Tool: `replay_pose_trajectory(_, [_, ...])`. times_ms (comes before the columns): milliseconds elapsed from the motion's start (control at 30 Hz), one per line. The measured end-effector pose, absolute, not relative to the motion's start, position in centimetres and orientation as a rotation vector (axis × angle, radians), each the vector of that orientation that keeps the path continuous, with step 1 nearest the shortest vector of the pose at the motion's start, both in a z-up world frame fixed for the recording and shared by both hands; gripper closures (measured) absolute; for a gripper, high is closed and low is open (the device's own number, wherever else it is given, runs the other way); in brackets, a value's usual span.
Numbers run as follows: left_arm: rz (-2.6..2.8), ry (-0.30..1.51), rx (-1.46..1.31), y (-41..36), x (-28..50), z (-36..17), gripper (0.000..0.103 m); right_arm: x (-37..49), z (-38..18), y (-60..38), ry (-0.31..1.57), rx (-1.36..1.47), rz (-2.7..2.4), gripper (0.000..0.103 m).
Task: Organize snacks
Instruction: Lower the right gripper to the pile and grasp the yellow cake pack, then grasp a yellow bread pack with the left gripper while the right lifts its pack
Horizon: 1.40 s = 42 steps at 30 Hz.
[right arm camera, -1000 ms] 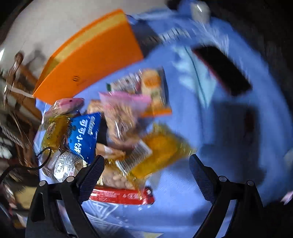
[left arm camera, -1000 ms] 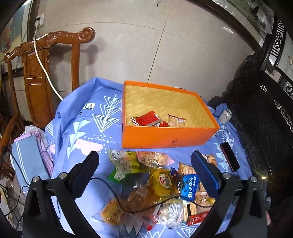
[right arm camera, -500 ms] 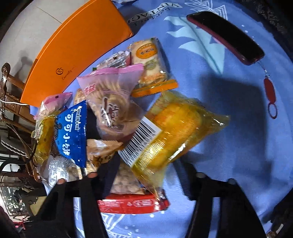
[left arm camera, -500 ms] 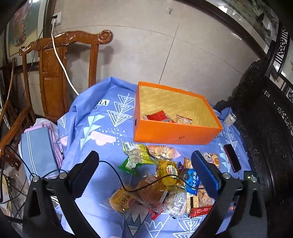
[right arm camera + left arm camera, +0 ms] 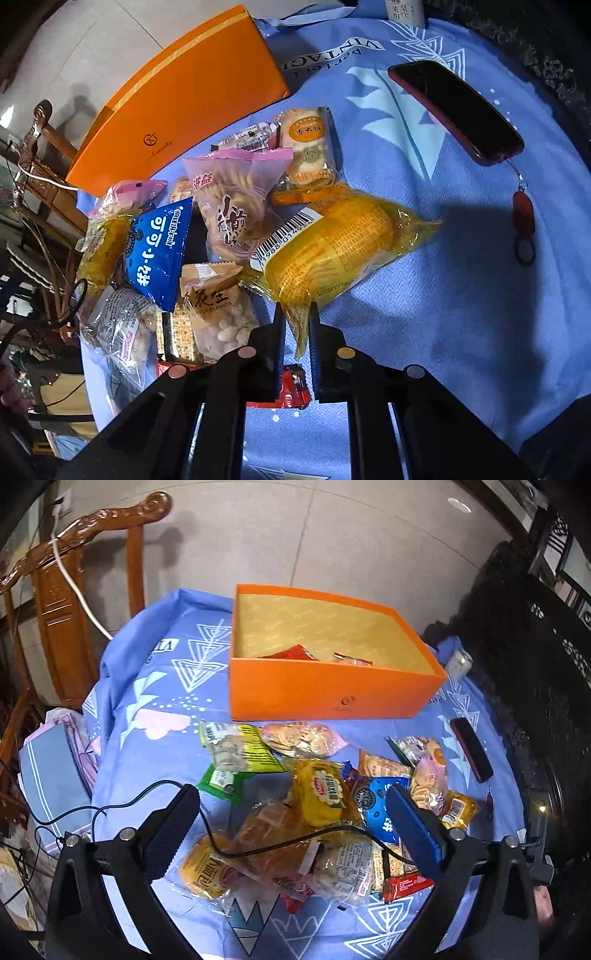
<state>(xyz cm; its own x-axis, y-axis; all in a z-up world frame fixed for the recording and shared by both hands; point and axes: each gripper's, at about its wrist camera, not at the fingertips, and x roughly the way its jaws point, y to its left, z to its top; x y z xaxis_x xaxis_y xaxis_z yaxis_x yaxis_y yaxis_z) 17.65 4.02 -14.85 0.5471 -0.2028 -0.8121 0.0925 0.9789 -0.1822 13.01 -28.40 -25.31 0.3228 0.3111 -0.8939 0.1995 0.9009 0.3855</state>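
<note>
An open orange box [image 5: 332, 694] stands at the far side of the blue cloth, with a red packet [image 5: 291, 653] and another small packet inside. Several snack packets lie heaped in front of it. My right gripper [image 5: 297, 314] is shut on the near sealed end of a yellow cake packet [image 5: 332, 247], which lies on the cloth at the heap's right edge. A pink biscuit bag [image 5: 236, 199], a blue packet [image 5: 162, 254] and a peanut packet [image 5: 214, 306] lie just left of it. My left gripper [image 5: 291, 827] hangs open above the heap, holding nothing.
A dark phone [image 5: 458, 110] with a red strap lies on the cloth to the right [image 5: 472, 749]. A small can [image 5: 458, 662] stands by the box's right end. A black cable [image 5: 280, 845] runs across the heap. A wooden chair [image 5: 62, 602] stands at the left, dark carved furniture at the right.
My right gripper has gone from wide open to shut on the yellow packet's end. The left gripper has come lower and closer over the heap, still open.
</note>
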Motion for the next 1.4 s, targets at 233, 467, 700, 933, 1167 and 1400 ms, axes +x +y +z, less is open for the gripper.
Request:
replay_pose_trajectory(233, [-0.177, 0.993, -0.124, 3.6, 18.3, -15.3, 0.004, 13.6, -25.4, -32.6, 1.220, 0.729, -0.054, 0.030])
replay_pose_trajectory(467, [-0.205, 1.030, -0.102, 3.0, 19.3, -16.8, 0.004, 16.2, -27.1, -31.5, 1.309, 0.640, -0.156, 0.056])
replay_pose_trajectory(700, [-0.264, 1.062, -0.083, 0.9, 20.9, -18.9, 0.004, 15.0, -25.4, -31.2, 1.280, 0.575, -0.169, 0.067])
replay_pose_trajectory(933, [-0.252, 1.161, -0.125, -0.3, 24.3, -22.3, 0.005, 11.2, -19.2, -30.3, 1.178, 0.392, -0.119, 0.067])
replay_pose_trajectory(1167, [-0.282, 1.235, -0.012, -3.3, 24.6, -25.4, 0.046, 9.6, -16.6, -30.4, 1.120, 0.384, -0.136, 0.067])
replay_pose_trajectory(1400, [-0.306, 1.297, -0.116, -2.1, 25.0, -26.8, 0.049, 10.1, -15.2, -28.9, 1.078, 0.359, -0.083, 0.067])
